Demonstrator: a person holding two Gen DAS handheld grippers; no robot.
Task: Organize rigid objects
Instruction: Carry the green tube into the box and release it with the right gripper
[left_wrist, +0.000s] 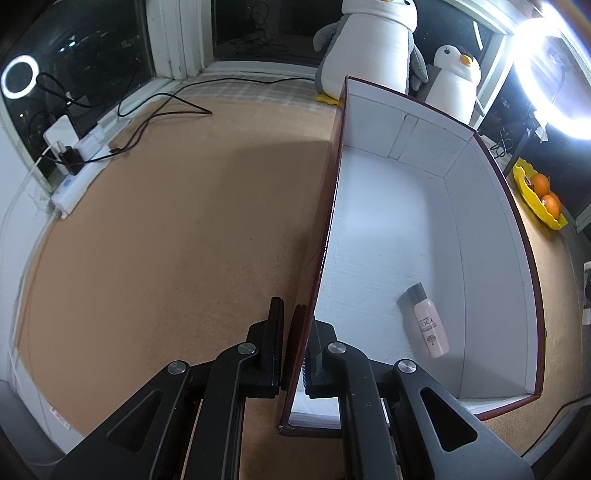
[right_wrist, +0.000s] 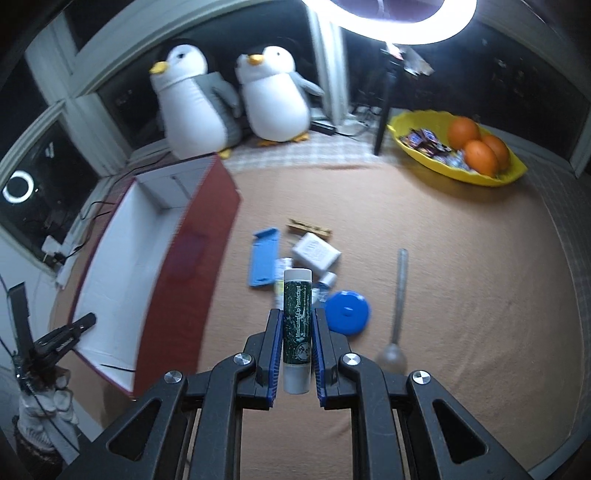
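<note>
Lip-balm tube (right_wrist: 296, 325) sits pinched lengthwise in your right gripper (right_wrist: 297, 325), above the table clutter; your left gripper (left_wrist: 295, 328) clamps the box (left_wrist: 388, 206) wall, likely steadying it for the drop-in.

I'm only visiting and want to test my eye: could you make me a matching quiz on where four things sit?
Things:
1. pink bottle with grey cap
2. green lip-balm tube
3. oranges
4. red box's wall

Places:
A. in yellow bowl
B. in left gripper
C. lying inside white-lined box
D. in right gripper

Pairs: 1-C, 2-D, 3-A, 4-B
</note>
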